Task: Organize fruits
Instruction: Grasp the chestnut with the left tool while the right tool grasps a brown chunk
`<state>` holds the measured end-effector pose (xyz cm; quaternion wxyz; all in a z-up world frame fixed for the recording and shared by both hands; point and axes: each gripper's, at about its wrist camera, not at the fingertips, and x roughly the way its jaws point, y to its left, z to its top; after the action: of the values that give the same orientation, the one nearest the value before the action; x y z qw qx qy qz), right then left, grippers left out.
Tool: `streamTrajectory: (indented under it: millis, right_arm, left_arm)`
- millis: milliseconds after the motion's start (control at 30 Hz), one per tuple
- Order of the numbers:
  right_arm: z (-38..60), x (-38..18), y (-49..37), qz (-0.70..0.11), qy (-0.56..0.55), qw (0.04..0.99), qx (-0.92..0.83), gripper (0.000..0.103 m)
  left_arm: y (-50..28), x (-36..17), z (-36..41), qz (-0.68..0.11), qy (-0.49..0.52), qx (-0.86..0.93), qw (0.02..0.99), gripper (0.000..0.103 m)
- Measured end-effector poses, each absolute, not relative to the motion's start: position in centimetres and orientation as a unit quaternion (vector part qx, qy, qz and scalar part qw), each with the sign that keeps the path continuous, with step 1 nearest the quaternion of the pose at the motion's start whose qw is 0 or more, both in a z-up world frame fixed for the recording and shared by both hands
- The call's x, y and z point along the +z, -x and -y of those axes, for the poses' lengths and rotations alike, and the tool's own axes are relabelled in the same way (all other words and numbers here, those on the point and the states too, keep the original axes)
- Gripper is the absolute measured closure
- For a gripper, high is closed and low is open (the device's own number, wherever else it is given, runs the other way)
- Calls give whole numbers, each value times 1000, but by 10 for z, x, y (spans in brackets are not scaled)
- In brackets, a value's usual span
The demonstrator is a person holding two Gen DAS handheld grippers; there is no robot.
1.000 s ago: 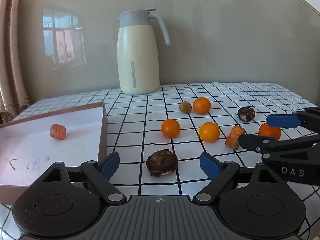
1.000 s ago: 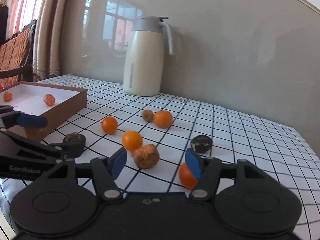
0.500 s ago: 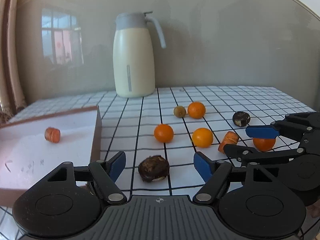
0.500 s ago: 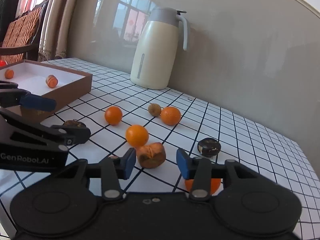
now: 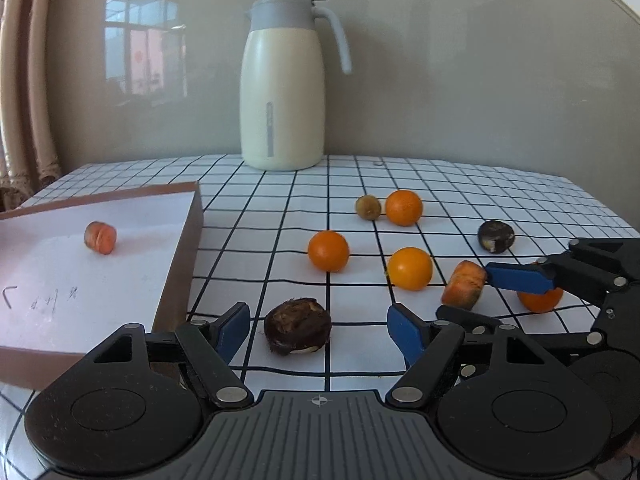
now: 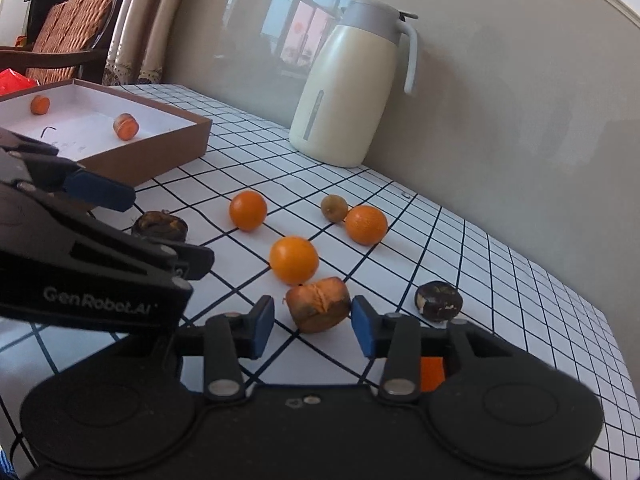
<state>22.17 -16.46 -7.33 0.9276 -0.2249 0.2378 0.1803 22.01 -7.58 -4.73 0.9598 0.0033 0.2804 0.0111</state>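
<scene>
Left gripper (image 5: 318,326): we read its jaws as apart, with a dark brown fruit (image 5: 297,327) lying on the table between the blue pads; clear gaps show on both sides, so nothing is clamped. These jaws have just been closing in around that fruit.

Right gripper (image 6: 312,326): its jaws have also just been closing. An orange-brown fruit piece (image 6: 318,309) sits between the pads. The pad at 3 o'clock lies at or very near the piece's flank, while a gap remains at 9 o'clock; we cannot tell whether the pads press on it. In the left wrist view, one blue pad of this gripper reaches the same piece at its 3 o'clock side.

Fruit layout, left wrist view:
- We find three round oranges beyond the dark fruit: one at 12 o'clock (image 5: 328,251), one at 1 o'clock (image 5: 410,268), and one farther back (image 5: 403,207).
- A small olive-brown fruit (image 5: 368,207) lies just beside the rear orange, at its 9 o'clock.
- A second dark fruit (image 5: 495,236) lies at 2 o'clock.
- Another orange (image 5: 540,300) is partly hidden behind the right gripper.

Brown box (image 5: 182,248): it stands at 9 o'clock with a white interior and contains an orange piece (image 5: 100,237); the right wrist view shows a further piece (image 6: 40,104) in it.

Cream jug (image 5: 282,92): it stands upright at 12 o'clock at the rear of the checked tablecloth (image 5: 480,184).
</scene>
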Motion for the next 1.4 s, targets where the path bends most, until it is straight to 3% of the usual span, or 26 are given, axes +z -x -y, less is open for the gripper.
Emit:
streamTrajectory:
  millis: [567,633,700,733,1400]
  right_arm:
    - [158,-75,-232,-244,251,921,169,74]
    - [159,-75,-231,-243,250,922,169,75]
    - [160,-74,-232,-244,247,922,169,75]
    - [161,-74,-232,-244,243,924,168,75]
    - [176,-43,-192,-181,226,948,130,75]
  left_arm:
    - [-236,-55,81,-319,33,49,946,30]
    - [-238,-56,83,-317,29,53,946,36]
    - [-240,-57,85,-315,17,57,947,59]
    - [-240,-56,85,-314,12,55,948,64]
    - [-192,-16,77,-242,-6,14,970,65]
